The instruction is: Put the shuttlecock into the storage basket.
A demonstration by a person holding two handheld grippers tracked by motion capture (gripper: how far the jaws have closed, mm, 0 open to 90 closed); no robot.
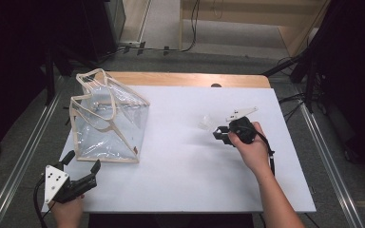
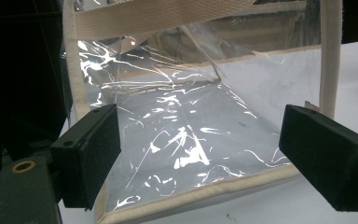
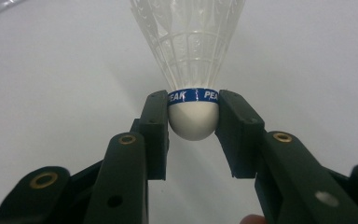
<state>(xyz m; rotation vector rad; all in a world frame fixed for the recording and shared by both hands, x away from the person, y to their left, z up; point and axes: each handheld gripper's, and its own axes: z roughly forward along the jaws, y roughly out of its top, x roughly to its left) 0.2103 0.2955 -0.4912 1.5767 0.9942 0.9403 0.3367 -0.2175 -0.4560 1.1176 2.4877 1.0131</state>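
A clear plastic tote bag (image 1: 107, 121) with beige webbing trim stands on the left of the white table top (image 1: 185, 175). My left gripper (image 1: 83, 161) is open just in front of the bag's near edge. In the left gripper view the bag (image 2: 186, 135) lies past my left gripper (image 2: 200, 144), whose jaws are wide apart and hold nothing. A white plastic shuttlecock (image 1: 205, 122) lies right of centre. My right gripper (image 1: 221, 134) is shut on it. In the right gripper view, my right gripper (image 3: 193, 116) clamps the shuttlecock (image 3: 192, 51) at its cork, under a blue band, skirt pointing away.
The white top rests on a wooden table whose edge (image 1: 185, 78) shows at the back. Metal rails (image 1: 24, 156) run along both sides on the floor. Black stands and cables (image 1: 309, 71) crowd the far right and left.
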